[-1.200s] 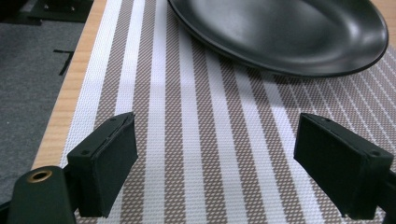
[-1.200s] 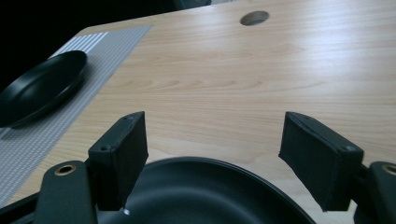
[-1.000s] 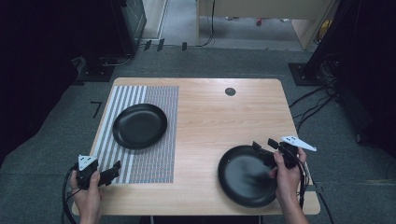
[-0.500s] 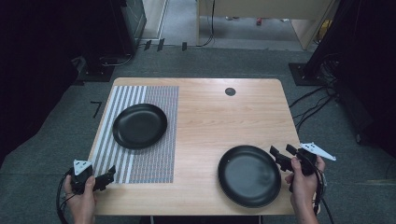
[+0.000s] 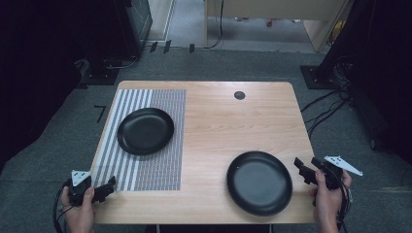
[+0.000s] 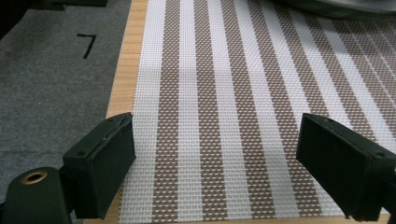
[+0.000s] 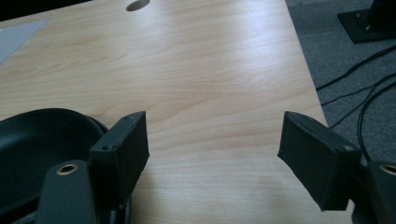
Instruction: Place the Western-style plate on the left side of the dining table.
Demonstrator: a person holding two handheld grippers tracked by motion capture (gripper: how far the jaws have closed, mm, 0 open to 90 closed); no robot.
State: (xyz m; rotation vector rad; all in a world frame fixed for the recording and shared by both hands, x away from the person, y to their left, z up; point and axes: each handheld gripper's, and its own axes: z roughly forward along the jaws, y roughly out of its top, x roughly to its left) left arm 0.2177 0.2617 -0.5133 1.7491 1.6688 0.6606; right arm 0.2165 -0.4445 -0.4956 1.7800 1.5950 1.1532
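A black plate point(image 5: 145, 131) rests on the striped placemat point(image 5: 158, 170) at the table's left. A second black plate point(image 5: 260, 182) lies on bare wood at the front right; its rim point(image 7: 37, 140) shows beside the left jaw in the right gripper view. My right gripper point(image 5: 306, 164) point(image 7: 215, 140) is open and empty, just off that plate's right edge, over the table's right side. Over the mat's front left corner my left gripper point(image 5: 109, 187) point(image 6: 215, 154) is open with nothing between its jaws. The far plate's rim point(image 6: 336, 7) peeks in at the top of the left gripper view.
The wooden table point(image 5: 233, 121) has a round cable hole point(image 5: 239, 95) near its far edge. Grey carpet surrounds it, with cables point(image 5: 325, 107) on the floor to the right and dark equipment at the back left.
My right gripper has drawn back from the front plate's right rim toward the table's right edge. The left gripper has slipped a little toward the front left corner. Both plates stay put.
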